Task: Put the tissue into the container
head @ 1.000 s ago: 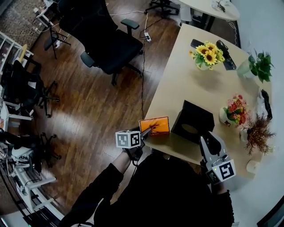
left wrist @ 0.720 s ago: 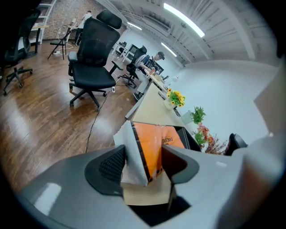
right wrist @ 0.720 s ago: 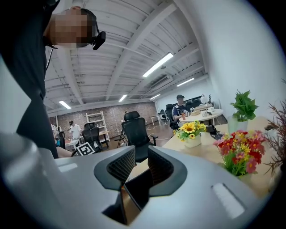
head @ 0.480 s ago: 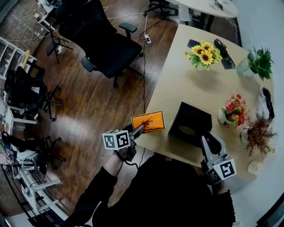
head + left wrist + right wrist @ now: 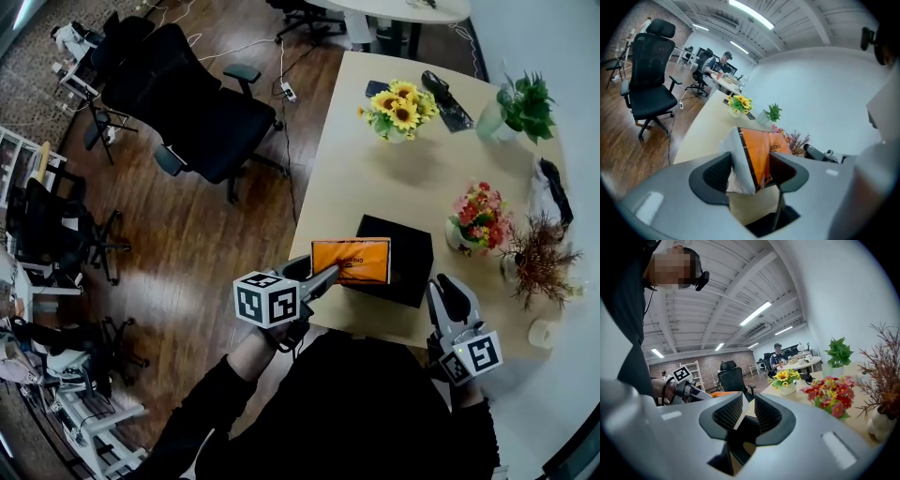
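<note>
My left gripper (image 5: 330, 275) has its two ribbed dark pads closed on the orange plastic tissue pack (image 5: 352, 262). In the left gripper view the left gripper (image 5: 751, 171) presses the tissue pack (image 5: 761, 150) from both flat sides, and the soft wrapper bulges a little, with a pale grey end panel turned toward the camera. The pack stands on its edge, lifted off the table. From the head view it lies across the near left corner of the black, matte, square container (image 5: 411, 253); I cannot tell if they touch. The white cube with square markers (image 5: 267, 300) sits behind the jaws, and the arm in a black sleeve reaches forward and to the right from the body.

My right gripper (image 5: 448, 289) is low at the near table edge, just beside the right side of the container, pointing away from me. In the right gripper view the right gripper (image 5: 749, 413) shows only a narrow gap between its ribbed pads, with nothing held in it.

The light beige, smooth table (image 5: 347, 159) carries a bunch of yellow sunflowers (image 5: 396, 103), red and pink flowers in a round white vase (image 5: 478, 214), and a dry brown twiggy plant (image 5: 539, 262). A black office chair (image 5: 202, 112) stands on the brown wooden floor (image 5: 187, 244).
</note>
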`<act>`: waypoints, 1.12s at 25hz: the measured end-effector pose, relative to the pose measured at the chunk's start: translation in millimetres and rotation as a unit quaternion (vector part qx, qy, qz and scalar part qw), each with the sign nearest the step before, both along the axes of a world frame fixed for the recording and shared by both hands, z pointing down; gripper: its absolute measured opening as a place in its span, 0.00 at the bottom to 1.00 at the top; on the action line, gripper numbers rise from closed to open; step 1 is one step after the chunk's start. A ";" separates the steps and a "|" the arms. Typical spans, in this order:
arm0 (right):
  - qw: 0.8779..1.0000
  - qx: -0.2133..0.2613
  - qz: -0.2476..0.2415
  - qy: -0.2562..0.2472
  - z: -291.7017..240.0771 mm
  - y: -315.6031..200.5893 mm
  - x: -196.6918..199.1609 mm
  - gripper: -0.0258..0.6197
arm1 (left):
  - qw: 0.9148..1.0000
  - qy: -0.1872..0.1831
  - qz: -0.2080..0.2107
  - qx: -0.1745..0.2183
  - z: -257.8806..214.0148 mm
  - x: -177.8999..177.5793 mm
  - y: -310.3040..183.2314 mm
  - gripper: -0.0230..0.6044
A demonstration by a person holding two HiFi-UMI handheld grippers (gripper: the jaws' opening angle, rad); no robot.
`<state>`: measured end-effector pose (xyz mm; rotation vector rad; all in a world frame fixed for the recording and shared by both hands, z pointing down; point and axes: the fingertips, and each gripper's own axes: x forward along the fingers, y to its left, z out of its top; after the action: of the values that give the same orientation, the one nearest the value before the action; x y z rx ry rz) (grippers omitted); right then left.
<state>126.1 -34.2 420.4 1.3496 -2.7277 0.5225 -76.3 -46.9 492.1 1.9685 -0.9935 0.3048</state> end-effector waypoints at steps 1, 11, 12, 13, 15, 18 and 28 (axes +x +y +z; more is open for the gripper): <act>1.000 -0.001 0.009 -0.001 0.8 1.4 6.4 0.17 | 1.000 0.001 0.014 -0.002 1.2 12.0 -0.1 0.41; 0.997 -0.007 0.073 -0.005 9.1 21.0 51.2 0.16 | 0.995 -0.016 0.090 -0.025 28.4 77.3 2.1 0.41; 0.997 -0.007 0.076 -0.005 9.3 22.2 53.9 0.16 | 0.995 -0.018 0.091 -0.027 30.1 77.4 1.8 0.41; 0.997 -0.007 0.079 -0.005 9.5 23.3 56.4 0.16 | 0.995 -0.019 0.091 -0.029 31.7 77.1 1.7 0.41; 0.997 -0.008 0.083 -0.005 10.2 24.9 60.0 0.16 | 0.995 -0.020 0.090 -0.034 34.8 76.0 2.4 0.41; 0.997 -0.009 0.082 -0.005 11.3 26.3 60.0 0.16 | 0.995 -0.025 0.089 -0.038 39.6 75.4 4.0 0.41; 0.997 -0.011 0.074 -0.002 11.5 28.9 58.6 0.16 | 0.991 -0.067 0.105 -0.049 68.8 93.3 2.7 0.41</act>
<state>184.6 -5.2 431.9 1.5537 -2.6298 0.5635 17.0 -44.2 561.0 1.9856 -0.8373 0.5997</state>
